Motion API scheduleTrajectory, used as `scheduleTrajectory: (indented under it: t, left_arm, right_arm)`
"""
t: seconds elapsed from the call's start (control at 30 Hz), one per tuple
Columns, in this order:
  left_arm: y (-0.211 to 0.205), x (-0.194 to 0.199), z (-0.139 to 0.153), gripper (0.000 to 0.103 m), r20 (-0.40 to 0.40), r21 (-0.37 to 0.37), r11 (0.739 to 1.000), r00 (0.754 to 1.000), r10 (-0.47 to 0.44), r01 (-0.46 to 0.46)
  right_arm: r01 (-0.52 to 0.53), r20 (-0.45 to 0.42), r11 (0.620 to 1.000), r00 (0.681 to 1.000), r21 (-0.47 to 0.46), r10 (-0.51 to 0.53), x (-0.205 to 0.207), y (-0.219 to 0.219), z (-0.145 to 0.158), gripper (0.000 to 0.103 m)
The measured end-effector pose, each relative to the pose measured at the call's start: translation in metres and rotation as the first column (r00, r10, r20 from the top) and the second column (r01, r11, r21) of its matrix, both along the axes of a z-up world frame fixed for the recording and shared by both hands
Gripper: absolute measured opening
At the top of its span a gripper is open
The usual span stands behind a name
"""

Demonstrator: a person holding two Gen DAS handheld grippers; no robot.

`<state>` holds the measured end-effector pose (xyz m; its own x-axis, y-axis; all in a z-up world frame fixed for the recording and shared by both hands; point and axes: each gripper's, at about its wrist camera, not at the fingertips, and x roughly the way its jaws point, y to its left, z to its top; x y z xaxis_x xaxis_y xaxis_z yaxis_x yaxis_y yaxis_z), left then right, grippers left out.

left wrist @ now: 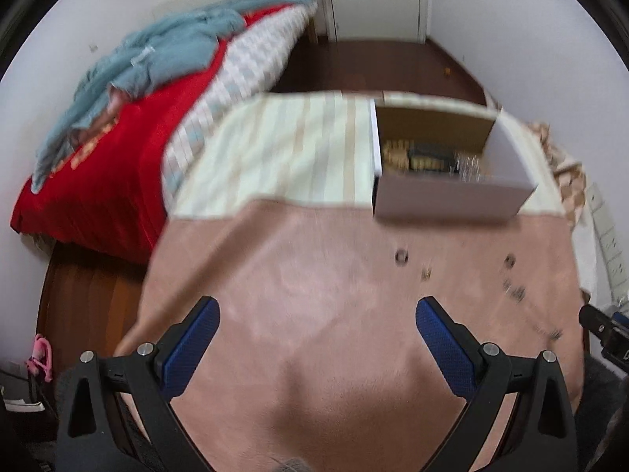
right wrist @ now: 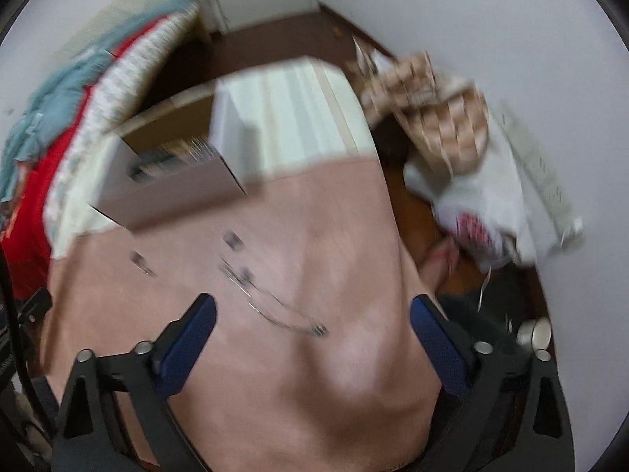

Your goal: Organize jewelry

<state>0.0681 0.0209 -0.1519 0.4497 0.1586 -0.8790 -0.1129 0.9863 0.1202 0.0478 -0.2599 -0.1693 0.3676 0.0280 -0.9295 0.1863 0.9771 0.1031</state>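
Both views are blurred. An open cardboard box (left wrist: pixel 452 196) with bracelets inside stands on the table; it also shows in the right wrist view (right wrist: pixel 177 192). On the pink cloth (left wrist: pixel 314 275) lie two rings (left wrist: pixel 401 256) and small pieces (left wrist: pixel 515 291). In the right wrist view a thin chain (right wrist: pixel 275 306) and small rings (right wrist: pixel 232 240) lie on the cloth (right wrist: pixel 334 275), just ahead of my right gripper (right wrist: pixel 312 310). My left gripper (left wrist: pixel 317 310) is open and empty above the cloth. My right gripper is open and empty too.
A striped cloth (left wrist: pixel 295 149) covers the table's far part. A bed with a red cover (left wrist: pixel 106 181) and a blue blanket stands left. A power strip (left wrist: pixel 607 244) and a checked bag (right wrist: pixel 440 118) lie right of the table.
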Motion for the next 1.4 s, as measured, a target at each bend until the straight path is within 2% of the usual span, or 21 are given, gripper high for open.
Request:
scheduleTrajectory:
  t: [0.07, 0.17, 0.33, 0.4, 0.47, 0.5, 0.6, 0.77, 0.93, 0.97, 1.03, 1.1, 1.27, 1.37, 1.4]
  left_arm:
    - [-0.004, 0.001, -0.012, 0.102, -0.028, 0.008, 1.0, 1.0, -0.01, 0.01]
    - [-0.009, 0.004, -0.021, 0.102, -0.044, 0.02, 0.999, 0.999, -0.024, 0.025]
    - [-0.008, 0.009, -0.036, 0.102, -0.078, 0.032, 0.999, 0.997, -0.016, 0.019]
    - [-0.006, 0.01, -0.042, 0.102, -0.092, 0.039, 0.999, 0.996, -0.005, 0.009]
    - [-0.003, 0.012, -0.046, 0.102, -0.1, 0.045, 0.999, 0.995, 0.003, 0.002]
    - [-0.002, 0.012, -0.048, 0.102, -0.106, 0.046, 0.999, 0.994, 0.007, -0.002]
    - [0.003, 0.015, -0.051, 0.102, -0.113, 0.032, 0.999, 0.993, 0.018, -0.015]
    - [0.009, 0.034, -0.051, 0.101, -0.113, -0.076, 0.997, 0.993, 0.026, -0.034]
    - [-0.011, 0.053, -0.059, 0.1, -0.112, -0.168, 0.985, 0.992, -0.054, 0.035]
    - [-0.017, 0.055, -0.062, 0.097, -0.117, -0.176, 0.983, 0.991, -0.07, 0.049]
    - [-0.026, 0.058, -0.069, 0.076, -0.133, -0.188, 0.98, 0.986, -0.097, 0.071]
    - [-0.035, 0.06, -0.075, 0.065, -0.147, -0.196, 0.976, 0.982, -0.119, 0.089]
    - [-0.055, 0.062, -0.079, 0.058, -0.124, -0.159, 0.977, 0.979, -0.162, 0.141]
    - [-0.063, 0.062, -0.076, 0.03, -0.106, -0.13, 0.976, 0.977, -0.188, 0.173]
    - [-0.064, 0.063, -0.075, 0.015, -0.096, -0.135, 0.975, 0.977, -0.191, 0.177]
  right_arm:
    - [0.012, -0.041, 1.0, 0.999, 0.007, -0.012, -0.005, -0.007, -0.026, 0.087]
    - [0.017, -0.062, 1.0, 0.998, 0.012, -0.016, -0.01, -0.01, -0.045, 0.077]
    - [0.011, -0.06, 1.0, 0.998, 0.009, -0.011, -0.013, -0.005, -0.06, 0.059]
    - [-0.001, -0.028, 1.0, 1.0, -0.015, 0.001, -0.015, 0.001, -0.061, 0.051]
    - [-0.008, -0.006, 0.999, 1.0, -0.047, 0.008, -0.015, 0.005, -0.061, 0.034]
    - [-0.005, 0.008, 0.998, 1.0, -0.064, 0.005, -0.018, 0.007, -0.062, 0.012]
    - [-0.015, 0.022, 0.999, 1.0, -0.037, 0.016, -0.018, 0.013, -0.061, 0.011]
    - [-0.018, 0.093, 0.999, 0.996, 0.034, 0.015, -0.014, 0.022, -0.044, 0.011]
    - [-0.01, 0.112, 0.999, 0.994, 0.049, 0.004, 0.004, 0.022, -0.037, 0.011]
    - [-0.005, 0.111, 0.999, 0.994, 0.052, -0.001, 0.006, 0.021, -0.037, 0.011]
    - [0.008, 0.105, 0.999, 0.994, 0.051, -0.014, 0.01, 0.018, -0.039, 0.011]
    - [0.018, 0.102, 0.998, 0.995, 0.054, -0.024, 0.012, 0.013, -0.041, 0.011]
    - [0.036, 0.094, 0.998, 0.995, 0.048, -0.04, 0.012, 0.005, -0.043, 0.011]
    - [0.045, 0.089, 0.998, 0.995, 0.045, -0.049, 0.013, 0.001, -0.045, 0.011]
    - [0.046, 0.088, 0.998, 0.995, 0.044, -0.049, 0.013, 0.0, -0.045, 0.011]
